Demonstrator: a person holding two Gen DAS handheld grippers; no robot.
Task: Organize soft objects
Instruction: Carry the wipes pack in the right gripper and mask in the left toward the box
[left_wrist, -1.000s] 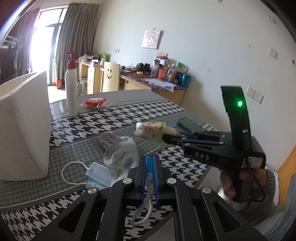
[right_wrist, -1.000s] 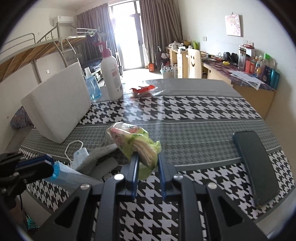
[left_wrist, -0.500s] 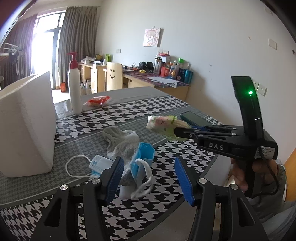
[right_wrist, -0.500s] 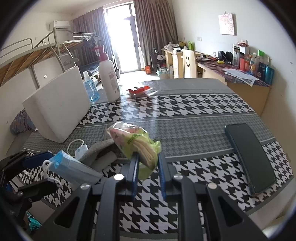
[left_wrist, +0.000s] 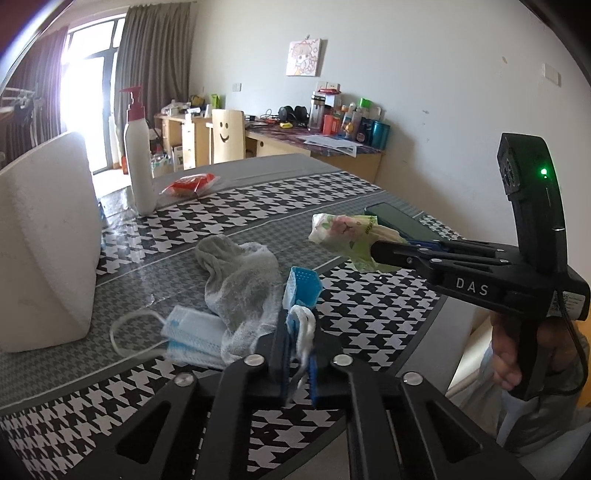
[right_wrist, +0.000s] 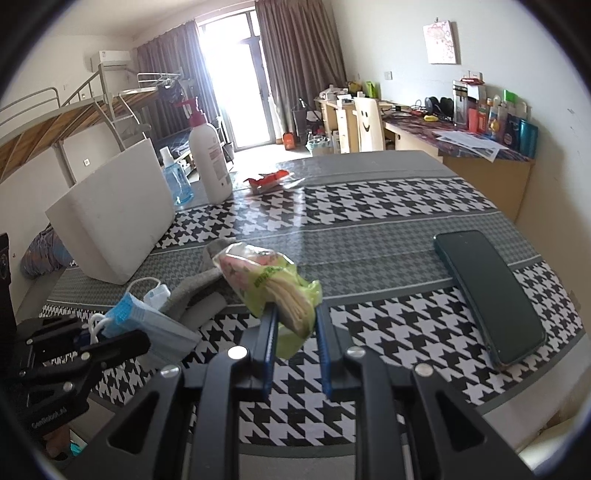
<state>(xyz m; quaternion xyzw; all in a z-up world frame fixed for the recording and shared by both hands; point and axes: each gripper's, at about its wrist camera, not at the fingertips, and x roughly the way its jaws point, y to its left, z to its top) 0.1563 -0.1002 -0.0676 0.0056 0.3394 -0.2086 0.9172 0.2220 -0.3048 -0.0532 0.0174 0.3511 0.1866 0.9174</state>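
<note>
My left gripper is closing, and its jaws pinch a folded blue face mask by its lower edge and white ear loop. The mask stands up just above the table. A second blue mask lies flat to the left, partly under a grey sock. My right gripper is shut on a green floral tissue pack and holds it above the table. In the left wrist view the right gripper and pack are at the right. The left gripper shows at the right wrist view's lower left.
A white foam box stands at the left. Behind it are a white pump bottle, a blue sanitiser bottle and a red packet. A dark phone lies at the table's right edge. A hand holds the right gripper.
The left jaws went from shut to wide open around the mask, then shut again on its edge and ear loop. The right gripper with the tissue pack shifted slightly.
</note>
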